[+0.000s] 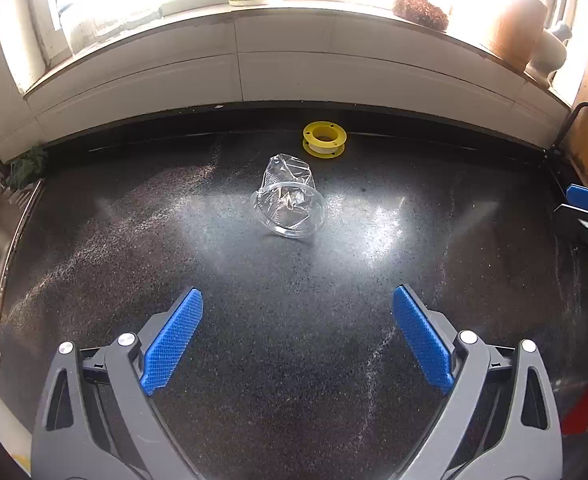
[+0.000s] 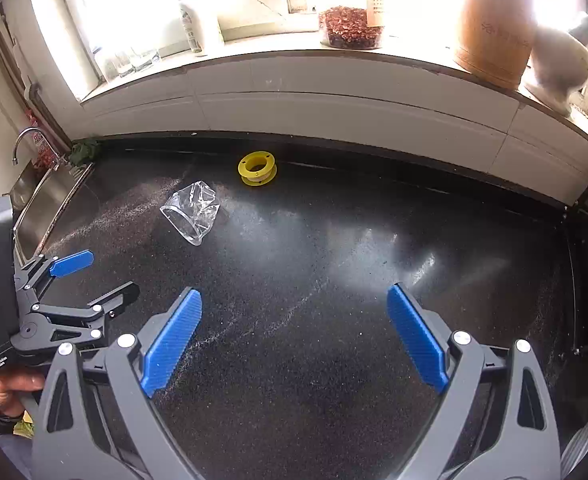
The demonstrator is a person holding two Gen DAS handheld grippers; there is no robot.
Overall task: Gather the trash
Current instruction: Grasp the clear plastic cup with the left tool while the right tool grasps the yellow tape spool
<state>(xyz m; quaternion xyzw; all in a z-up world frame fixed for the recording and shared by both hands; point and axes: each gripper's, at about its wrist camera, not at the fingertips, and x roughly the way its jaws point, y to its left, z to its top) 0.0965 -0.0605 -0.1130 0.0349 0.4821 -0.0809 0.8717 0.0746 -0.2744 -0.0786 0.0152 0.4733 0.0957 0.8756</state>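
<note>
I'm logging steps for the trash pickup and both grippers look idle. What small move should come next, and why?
Probably ease the left hand-held gripper forward toward the crushed clear plastic cup. Its jaws are open and empty, and the cup lies on its side straight ahead on the dark counter, apart from the yellow spool.

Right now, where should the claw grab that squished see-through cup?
I'd grab the clear plastic cup across its crumpled body just behind the round rim. It lies on its side, mouth toward the open left claw, so come straight in from the front, low over the black counter.
</note>
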